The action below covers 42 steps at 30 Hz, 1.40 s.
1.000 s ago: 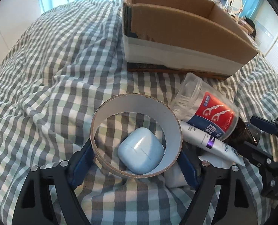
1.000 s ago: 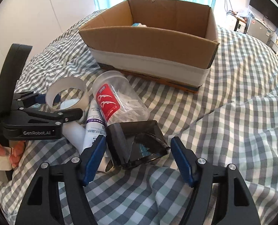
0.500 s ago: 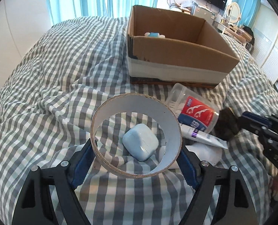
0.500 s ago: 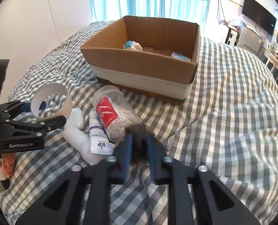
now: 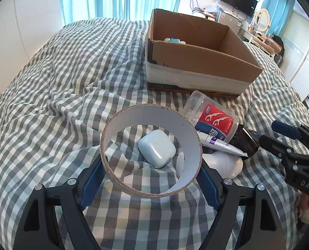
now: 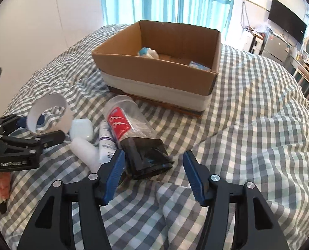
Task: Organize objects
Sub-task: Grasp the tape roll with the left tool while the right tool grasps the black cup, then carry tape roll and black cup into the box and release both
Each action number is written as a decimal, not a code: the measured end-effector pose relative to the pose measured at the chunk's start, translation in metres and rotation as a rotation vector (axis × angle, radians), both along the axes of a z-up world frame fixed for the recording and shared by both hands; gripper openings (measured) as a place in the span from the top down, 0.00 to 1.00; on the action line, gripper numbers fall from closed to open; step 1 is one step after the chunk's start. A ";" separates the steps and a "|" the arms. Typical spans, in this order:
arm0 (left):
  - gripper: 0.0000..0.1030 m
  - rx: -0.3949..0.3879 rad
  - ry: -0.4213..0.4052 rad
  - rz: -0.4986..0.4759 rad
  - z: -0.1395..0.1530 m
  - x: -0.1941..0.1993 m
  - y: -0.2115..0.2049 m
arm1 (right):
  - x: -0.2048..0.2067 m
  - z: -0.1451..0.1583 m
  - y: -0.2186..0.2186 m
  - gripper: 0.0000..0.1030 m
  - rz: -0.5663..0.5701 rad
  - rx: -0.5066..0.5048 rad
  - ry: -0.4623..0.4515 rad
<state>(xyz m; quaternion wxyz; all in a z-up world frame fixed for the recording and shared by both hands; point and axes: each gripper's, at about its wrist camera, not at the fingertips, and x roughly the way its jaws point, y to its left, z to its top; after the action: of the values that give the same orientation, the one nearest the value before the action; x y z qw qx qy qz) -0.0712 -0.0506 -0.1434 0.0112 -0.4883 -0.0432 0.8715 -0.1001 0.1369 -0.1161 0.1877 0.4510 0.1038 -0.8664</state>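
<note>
A: On the checked bed cover [image 5: 56, 95], lower centre of the left wrist view: item one?

B: Cardboard tape ring [image 5: 151, 153], white inside, brown edge, upright on its rim. Left claw [image 5: 151, 182] holds it, a blue pad pressed to each side.

A: Seen through the ring?

B: Pale blue earbud case [image 5: 156, 151], lid down, on the cover. Beside it, a white rounded bottle [image 5: 225, 163].

A: Right of the ring?

B: Clear floss-pick jar [image 6: 128, 123], red label, lying on its side with its dark lid [image 6: 150, 156] toward the camera. A white tube [image 6: 105, 140] with a purple band lies against it.

A: Right claw [image 6: 154, 174]?

B: Spread wide, empty, one finger on either side of the dark lid, just short of it. Half a second ago it was pinched narrow at that lid; now parted.

A: Upper centre?

B: Open cardboard box [image 6: 154, 73], white band round its base, holding a blue-and-white item [image 6: 147, 52] and a pale packet [image 6: 199, 65].

A: Changes for the ring?

B: Same grip as before.
</note>
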 end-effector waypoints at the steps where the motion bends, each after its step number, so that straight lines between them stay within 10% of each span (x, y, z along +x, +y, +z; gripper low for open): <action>1: 0.18 0.002 -0.004 0.000 -0.002 -0.001 -0.001 | -0.002 -0.005 -0.003 0.43 0.003 0.022 -0.016; 16: 0.18 0.018 -0.051 -0.018 -0.018 -0.013 0.001 | -0.035 -0.046 -0.013 0.43 -0.014 0.091 -0.137; 20: 0.18 0.023 -0.051 -0.017 -0.018 -0.012 0.000 | -0.032 -0.048 -0.018 0.79 0.009 0.114 -0.128; 42: 0.18 0.064 0.021 -0.016 0.032 0.009 0.003 | 0.009 0.042 0.002 0.88 0.023 0.025 0.070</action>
<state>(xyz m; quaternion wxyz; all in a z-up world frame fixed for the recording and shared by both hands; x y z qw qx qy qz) -0.0617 -0.0477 -0.1112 0.0341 -0.4788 -0.0670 0.8747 -0.0908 0.1393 -0.0742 0.1883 0.4217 0.1265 -0.8779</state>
